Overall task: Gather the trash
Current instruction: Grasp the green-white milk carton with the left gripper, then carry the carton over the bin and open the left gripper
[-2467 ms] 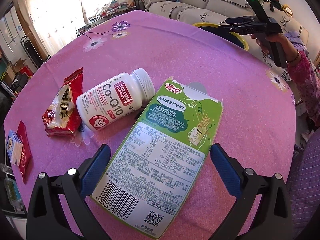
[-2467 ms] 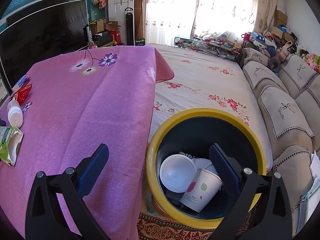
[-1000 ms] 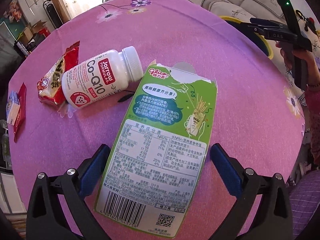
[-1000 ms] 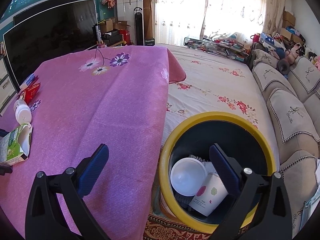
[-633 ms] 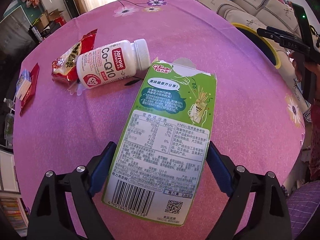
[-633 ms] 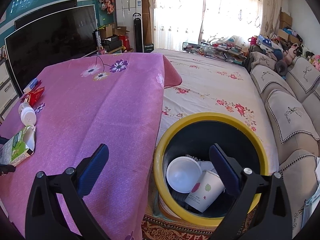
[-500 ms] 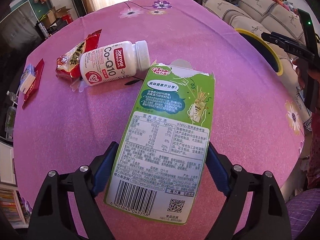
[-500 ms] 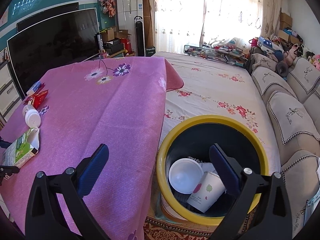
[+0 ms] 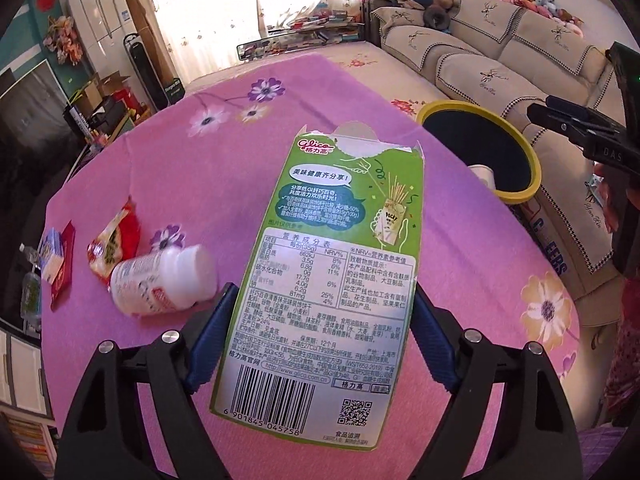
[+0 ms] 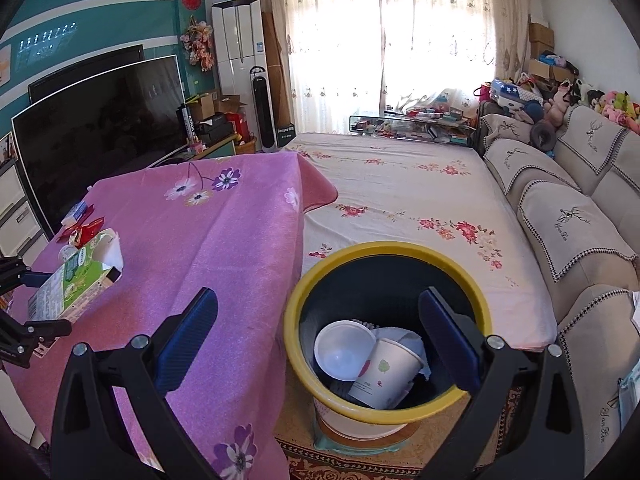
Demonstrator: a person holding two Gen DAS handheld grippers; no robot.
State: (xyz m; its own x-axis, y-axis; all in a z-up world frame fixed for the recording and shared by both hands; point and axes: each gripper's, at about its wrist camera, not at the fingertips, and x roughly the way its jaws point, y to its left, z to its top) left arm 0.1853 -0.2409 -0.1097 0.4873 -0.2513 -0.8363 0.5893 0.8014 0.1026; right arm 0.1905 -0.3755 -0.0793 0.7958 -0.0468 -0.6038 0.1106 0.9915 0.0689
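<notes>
Through the left wrist camera I see my left hand-held gripper (image 9: 320, 340) clenched on a green snack box (image 9: 332, 264); its jaws have just been closing, and both blue pads (image 9: 210, 336) now press the box's long edges near its barcode end. The box is off the worktop (image 9: 200, 176), its torn-open end pointing away from me toward the yellow-rimmed bin (image 9: 484, 152). On the pink flowered cloth to the left lie a white pill bottle (image 9: 160, 284) on its side, a red snack wrapper (image 9: 114, 244) just beside it, and a small packet (image 9: 56, 260) near the edge. The right hand-held gripper (image 9: 576, 128) shows at the far right, near the bin. Through the right wrist camera, my right hand-held gripper (image 10: 320, 340) is released, its jaws wide apart with nothing between them, hovering above the bin (image 10: 388, 332) that stands on the floor just beside the worktop (image 10: 224, 248). Inside the bin lie a paper cup (image 10: 386, 372) on its side and a white plastic bowl (image 10: 344, 348). The green box (image 10: 76, 280) shows at the left, held by the left gripper (image 10: 24, 300).
</notes>
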